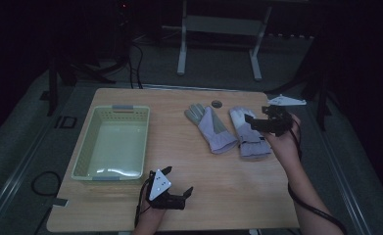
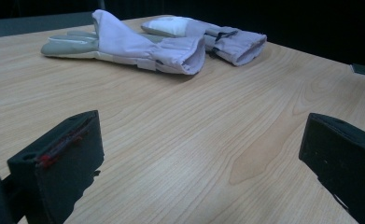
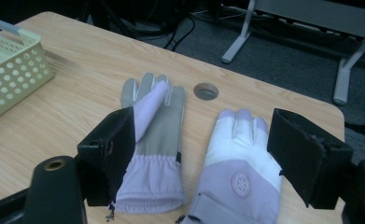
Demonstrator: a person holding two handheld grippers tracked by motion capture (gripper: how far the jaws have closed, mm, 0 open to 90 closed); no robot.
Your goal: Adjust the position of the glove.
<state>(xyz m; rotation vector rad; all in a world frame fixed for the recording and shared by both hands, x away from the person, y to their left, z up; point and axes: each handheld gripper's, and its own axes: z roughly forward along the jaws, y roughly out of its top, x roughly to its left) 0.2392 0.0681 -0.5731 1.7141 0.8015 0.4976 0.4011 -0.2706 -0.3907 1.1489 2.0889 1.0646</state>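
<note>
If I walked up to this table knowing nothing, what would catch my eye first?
Probably the pair of pale lilac gloves: the left glove and the right glove lie flat, side by side, towards the far right of the wooden table. The right gripper hangs over the right glove with its black jaws apart, gripping nothing. On the left side stands a pale green basket with nothing in it.

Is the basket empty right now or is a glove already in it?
Empty: the basket shows a bare floor; both gloves lie on the table.
</note>
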